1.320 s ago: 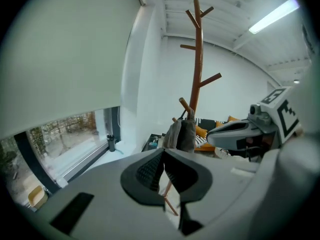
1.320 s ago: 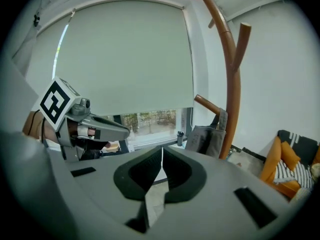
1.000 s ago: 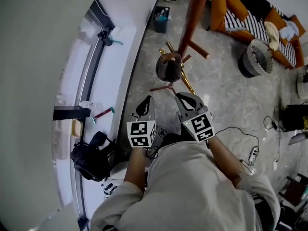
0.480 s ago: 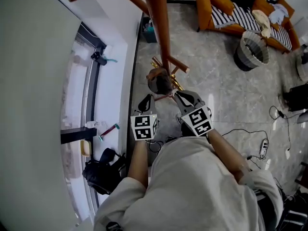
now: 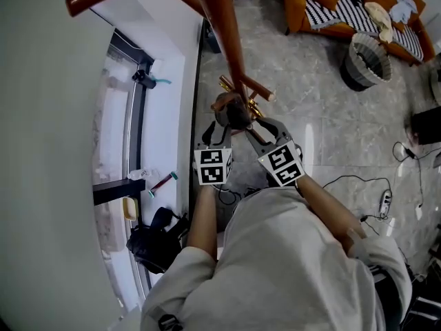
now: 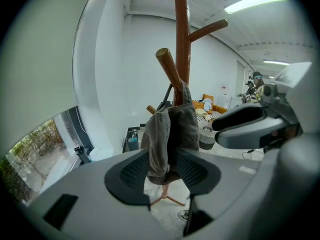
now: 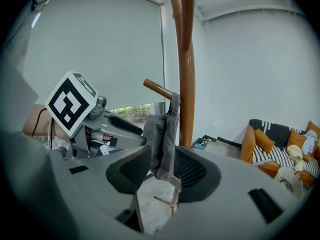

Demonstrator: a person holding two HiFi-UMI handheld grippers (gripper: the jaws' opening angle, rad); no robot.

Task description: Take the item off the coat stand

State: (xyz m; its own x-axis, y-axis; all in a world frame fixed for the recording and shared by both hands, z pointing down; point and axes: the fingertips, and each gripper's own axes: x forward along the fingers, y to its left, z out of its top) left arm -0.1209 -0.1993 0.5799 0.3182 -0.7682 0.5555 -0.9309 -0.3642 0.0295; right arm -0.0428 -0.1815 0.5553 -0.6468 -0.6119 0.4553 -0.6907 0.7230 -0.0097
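My left gripper point(image 6: 169, 170): jaws opening wide, cloth bag point(image 6: 170, 134) between the pads, not clamped. Bag hangs from a peg of the coat stand point(image 6: 182, 44). My right gripper point(image 7: 162, 169): jaws opening, bag between them, loose.

Head view looks steeply down from above the person's shoulders onto the coat stand point(image 5: 222, 26) and the floor. Left gripper view and right gripper view sit close in, tilted upward from opposite sides. All three share the stand's pole and the grey cloth item point(image 6: 170, 134) hanging there.
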